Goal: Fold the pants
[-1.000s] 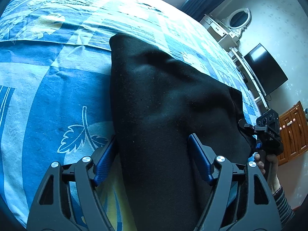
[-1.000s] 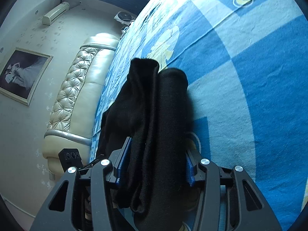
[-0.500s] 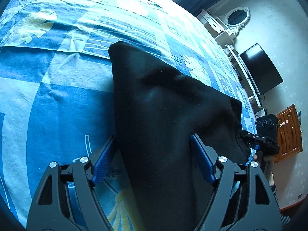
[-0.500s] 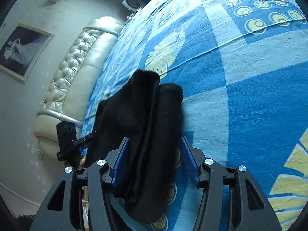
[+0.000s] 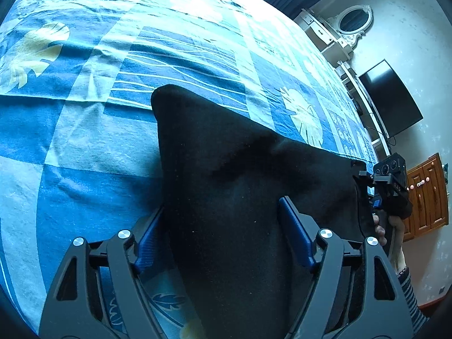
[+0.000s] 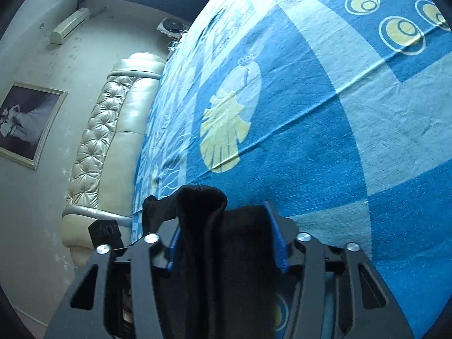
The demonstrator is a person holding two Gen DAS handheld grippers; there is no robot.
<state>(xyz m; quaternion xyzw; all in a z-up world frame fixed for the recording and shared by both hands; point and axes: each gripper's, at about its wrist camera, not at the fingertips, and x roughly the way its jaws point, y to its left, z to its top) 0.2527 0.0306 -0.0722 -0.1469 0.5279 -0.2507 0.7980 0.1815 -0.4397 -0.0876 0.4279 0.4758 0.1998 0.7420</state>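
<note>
Between both grippers' fingers (image 5: 295,233): pants (image 5: 226,186).

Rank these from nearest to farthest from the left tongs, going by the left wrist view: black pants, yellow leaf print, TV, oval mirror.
1. black pants, between the left tongs.
2. yellow leaf print, ahead right on the bedspread.
3. TV, right wall.
4. oval mirror, upper right, beyond the TV.
</note>
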